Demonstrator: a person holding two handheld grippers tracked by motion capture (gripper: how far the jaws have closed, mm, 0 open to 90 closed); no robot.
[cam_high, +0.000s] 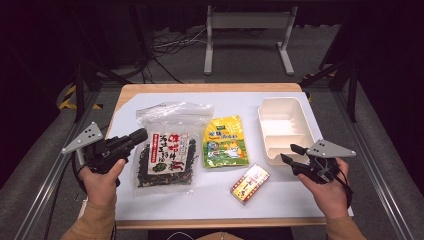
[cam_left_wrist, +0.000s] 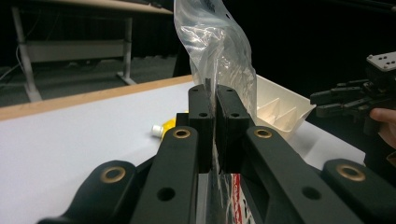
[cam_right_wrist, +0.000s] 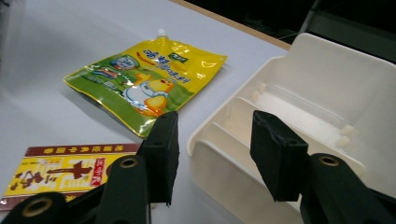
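A clear bag of dark seaweed (cam_high: 167, 150) with a red and white label lies at the table's left. My left gripper (cam_high: 136, 136) is shut on its left edge. In the left gripper view the jaws (cam_left_wrist: 217, 93) pinch the clear plastic (cam_left_wrist: 219, 42), which rises above them. My right gripper (cam_high: 290, 154) stands open at the near right corner of the white divided tray (cam_high: 282, 107). In the right gripper view the tray's corner rim (cam_right_wrist: 205, 140) sits between the jaws (cam_right_wrist: 215, 126), and I see no pad pressing on it.
A yellow spouted pouch (cam_high: 226, 141) lies flat between the bag and the tray. A red and yellow box (cam_high: 250, 183) rests near the front edge. White sheet covers the wooden table (cam_high: 210, 87). Metal rails run along both sides.
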